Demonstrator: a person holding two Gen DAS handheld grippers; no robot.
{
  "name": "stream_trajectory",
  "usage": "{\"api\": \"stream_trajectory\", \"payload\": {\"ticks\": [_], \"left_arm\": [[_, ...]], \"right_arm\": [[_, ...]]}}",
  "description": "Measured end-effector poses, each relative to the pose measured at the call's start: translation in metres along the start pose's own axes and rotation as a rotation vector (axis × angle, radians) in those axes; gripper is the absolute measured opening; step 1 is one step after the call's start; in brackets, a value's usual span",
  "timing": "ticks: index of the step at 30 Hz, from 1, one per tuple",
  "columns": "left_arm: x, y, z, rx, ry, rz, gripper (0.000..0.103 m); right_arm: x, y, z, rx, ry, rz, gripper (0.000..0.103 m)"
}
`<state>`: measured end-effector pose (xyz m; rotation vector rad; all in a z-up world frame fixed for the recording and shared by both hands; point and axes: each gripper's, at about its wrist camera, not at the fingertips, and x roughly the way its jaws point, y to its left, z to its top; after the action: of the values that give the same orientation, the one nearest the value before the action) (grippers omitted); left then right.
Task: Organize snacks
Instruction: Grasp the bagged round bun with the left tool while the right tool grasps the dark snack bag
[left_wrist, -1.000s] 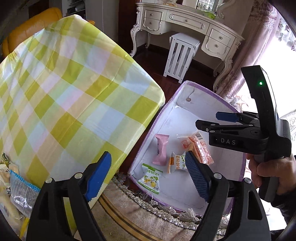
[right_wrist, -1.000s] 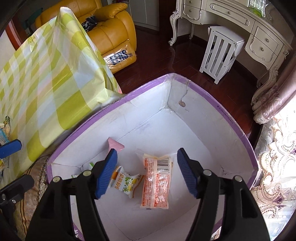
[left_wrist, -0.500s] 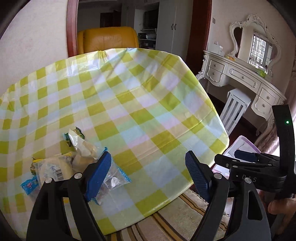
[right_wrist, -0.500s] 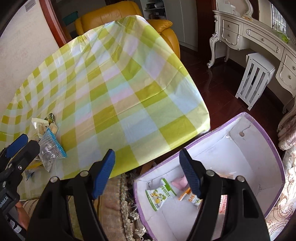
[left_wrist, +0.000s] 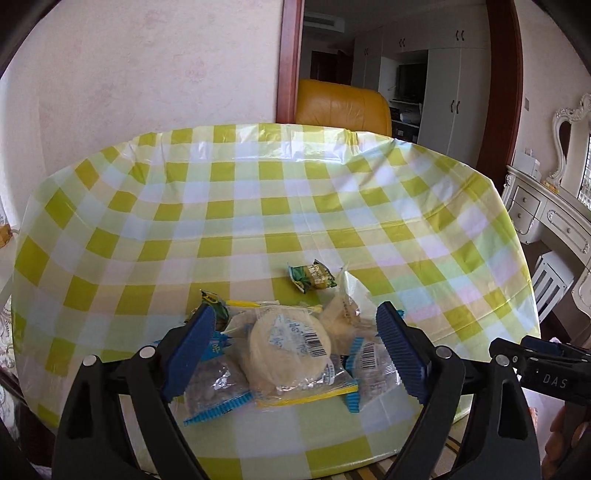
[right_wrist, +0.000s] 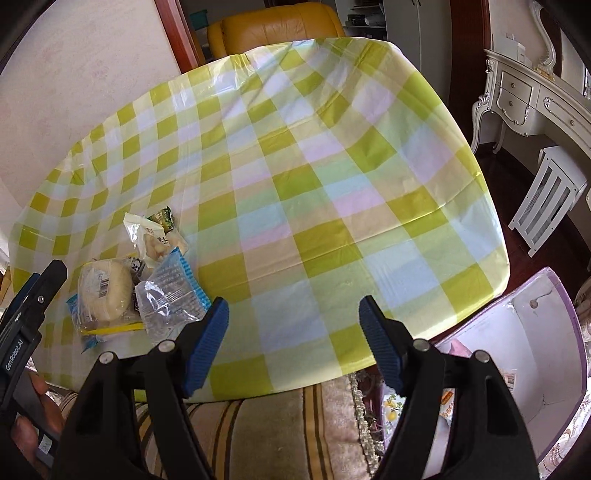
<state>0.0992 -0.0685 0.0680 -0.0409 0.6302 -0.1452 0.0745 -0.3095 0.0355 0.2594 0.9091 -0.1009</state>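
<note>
**Me:** Snacks first: the pile sits near the table's front edge, right ahead of my left claw (left_wrist: 295, 350). A round pastry in clear wrap (left_wrist: 288, 347) lies on top in the middle, a blue-edged clear packet (left_wrist: 218, 391) at its eight o'clock, another blue-edged one (left_wrist: 369, 369) at its three o'clock, half tucked under it.

**Partner:** Are you holding anything?

**Me:** No. The left jaws have just been opening and stand wide, framing the pastry, with nothing pressed between the pads. My right claw (right_wrist: 291, 347) has been opening too; it is empty and hangs over bare checked tablecloth (right_wrist: 332, 184), with the pile at its nine o'clock.

**Partner:** What could go wrong?

**Me:** The wrappers overlap. If I close on the pastry, I judge I could pinch a neighbour's edge as well and drag it off the table. Slick film may also slip out of the pads if I catch only a corner.

**Partner:** And farther out?

**Me:** A white packet (left_wrist: 345, 314) at the pastry's one o'clock, then a small green one (left_wrist: 314, 275) beyond at twelve, lying apart. A hard reach for those would shove through the near pile.

**Partner:** Where do they go?

**Me:** Likely the purple-rimmed box (right_wrist: 565, 317) on the floor, at the right claw's four o'clock, already holding a few packets. It sits below the table edge, so a loose grip could drop a packet onto the rug (right_wrist: 277, 424).
</note>
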Motion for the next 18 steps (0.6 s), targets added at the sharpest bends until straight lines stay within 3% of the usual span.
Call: {"api": "stream_trajectory", "payload": {"ticks": [4, 18], "left_arm": [[0.012, 0.023, -0.002, -0.074, 0.051, -0.012, 0.086], [0.049, 0.056, -0.013, -0.243, 0.215, -0.211, 0.085]], "right_arm": [[0.013, 0.026, 0.000, -0.047, 0.028, 0.039, 0.077], [0.046, 0.085, -0.005, -0.238, 0.129, 0.090, 0.078]]}}
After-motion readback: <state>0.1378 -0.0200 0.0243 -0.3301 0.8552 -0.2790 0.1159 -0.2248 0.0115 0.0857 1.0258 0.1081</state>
